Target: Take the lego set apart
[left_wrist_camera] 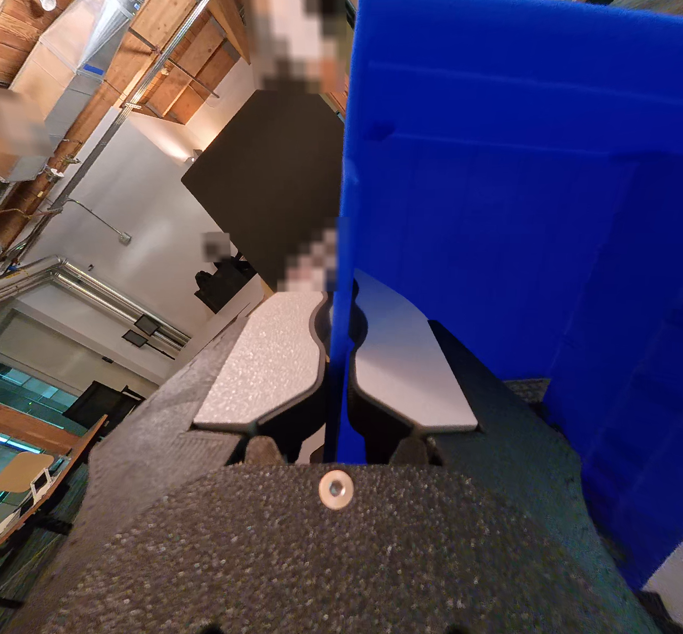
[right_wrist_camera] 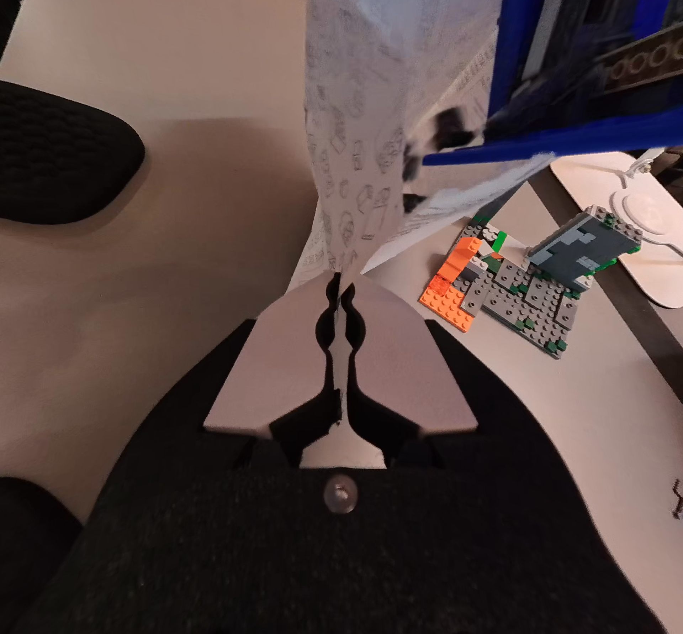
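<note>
The lego set [right_wrist_camera: 517, 283], with grey and orange plates, green bits and a grey tower, stands on the beige table [right_wrist_camera: 184, 283] at the right. My right gripper [right_wrist_camera: 340, 289] is shut on the lower edge of a white printed paper sheet [right_wrist_camera: 369, 98]. The sheet hangs out of a tilted blue bin [right_wrist_camera: 554, 139] held above the table. My left gripper [left_wrist_camera: 340, 305] points up toward the ceiling. It is shut on the thin edge of the blue bin's wall [left_wrist_camera: 517, 209], which fills the right of the left wrist view.
A black padded chair part [right_wrist_camera: 55, 157] lies at the table's left edge. A white flat pad [right_wrist_camera: 646, 231] sits behind the lego set at the right. Dark printed material [right_wrist_camera: 646, 61] shows inside the bin. People stand in the room behind, blurred. The grippers' ends are close to 35 cm from one another. My right gripper is the nearer one to the lego set [right_wrist_camera: 517, 283]: about 20 cm, against 40 cm.
</note>
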The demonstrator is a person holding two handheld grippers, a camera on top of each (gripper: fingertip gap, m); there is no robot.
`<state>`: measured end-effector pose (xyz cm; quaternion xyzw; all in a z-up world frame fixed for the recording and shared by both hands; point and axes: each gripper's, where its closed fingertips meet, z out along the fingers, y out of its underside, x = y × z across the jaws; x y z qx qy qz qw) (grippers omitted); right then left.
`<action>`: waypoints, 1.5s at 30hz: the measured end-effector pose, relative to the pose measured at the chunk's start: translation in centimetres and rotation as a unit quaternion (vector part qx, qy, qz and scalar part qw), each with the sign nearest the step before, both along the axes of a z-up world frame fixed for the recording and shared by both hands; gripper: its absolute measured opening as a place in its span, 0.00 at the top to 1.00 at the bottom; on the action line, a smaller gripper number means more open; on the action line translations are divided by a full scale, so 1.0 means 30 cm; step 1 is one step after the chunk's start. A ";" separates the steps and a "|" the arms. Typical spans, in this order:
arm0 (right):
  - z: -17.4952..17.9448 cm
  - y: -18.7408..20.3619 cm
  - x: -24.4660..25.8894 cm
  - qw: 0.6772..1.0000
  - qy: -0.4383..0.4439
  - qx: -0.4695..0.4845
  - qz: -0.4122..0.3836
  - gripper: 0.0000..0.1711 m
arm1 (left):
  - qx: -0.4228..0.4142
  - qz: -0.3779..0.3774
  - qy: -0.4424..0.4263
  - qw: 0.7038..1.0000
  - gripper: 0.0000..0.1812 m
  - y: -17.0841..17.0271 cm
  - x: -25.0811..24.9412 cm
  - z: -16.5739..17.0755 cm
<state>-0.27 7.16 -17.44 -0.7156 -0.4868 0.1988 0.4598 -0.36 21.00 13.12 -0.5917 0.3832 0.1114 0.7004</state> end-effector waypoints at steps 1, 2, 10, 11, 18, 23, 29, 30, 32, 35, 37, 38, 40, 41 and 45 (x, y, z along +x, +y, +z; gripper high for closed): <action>0.001 -0.001 -0.001 1.000 0.002 0.000 0.001 1.00 | 0.002 0.001 0.001 1.000 0.97 -0.001 0.001 0.001; 0.002 -0.001 0.000 1.000 0.003 0.000 0.001 1.00 | 0.006 0.000 0.001 1.000 0.97 -0.006 0.001 0.003; -0.004 0.010 0.024 1.000 0.005 -0.005 -0.010 1.00 | 0.054 0.002 -0.009 0.998 0.97 -0.070 -0.019 0.047; -0.006 0.011 0.024 1.000 0.005 -0.005 -0.010 1.00 | 0.059 0.002 -0.012 0.998 0.97 -0.077 -0.023 0.049; -0.005 0.013 0.028 1.000 0.004 -0.004 -0.016 1.00 | 0.086 0.009 -0.016 0.996 0.97 -0.106 -0.049 0.058; -0.008 0.020 0.035 1.000 0.013 -0.014 -0.020 1.00 | 0.118 0.015 -0.030 0.993 0.97 -0.142 -0.083 0.080; -0.008 0.023 0.032 0.999 0.026 -0.027 -0.026 1.00 | 0.151 0.008 -0.053 0.987 0.97 -0.188 -0.109 0.091; -0.008 0.024 0.034 0.999 0.028 -0.029 -0.028 1.00 | 0.156 0.007 -0.060 0.986 0.97 -0.197 -0.114 0.094; -0.008 0.026 0.035 0.998 0.034 -0.034 -0.032 1.00 | 0.167 0.007 -0.071 0.983 0.97 -0.214 -0.126 0.099; -0.014 0.035 0.043 0.997 0.039 -0.041 -0.044 1.00 | 0.180 0.000 -0.086 0.980 0.97 -0.238 -0.139 0.099; -0.019 0.040 0.048 0.997 0.043 -0.048 -0.049 1.00 | 0.187 -0.001 -0.093 0.978 0.97 -0.251 -0.147 0.098; -0.020 0.043 0.050 0.996 0.045 -0.049 -0.052 1.00 | 0.188 -0.003 -0.097 0.977 0.97 -0.257 -0.151 0.098; -0.021 0.049 0.055 0.996 0.049 -0.052 -0.057 1.00 | 0.197 -0.003 -0.104 0.975 0.97 -0.270 -0.162 0.103; -0.021 0.051 0.058 0.995 0.050 -0.054 -0.060 1.00 | 0.199 -0.005 -0.111 0.974 0.97 -0.278 -0.168 0.105; -0.023 0.060 0.064 0.994 0.056 -0.060 -0.068 1.00 | 0.213 -0.013 -0.136 0.967 0.97 -0.310 -0.193 0.107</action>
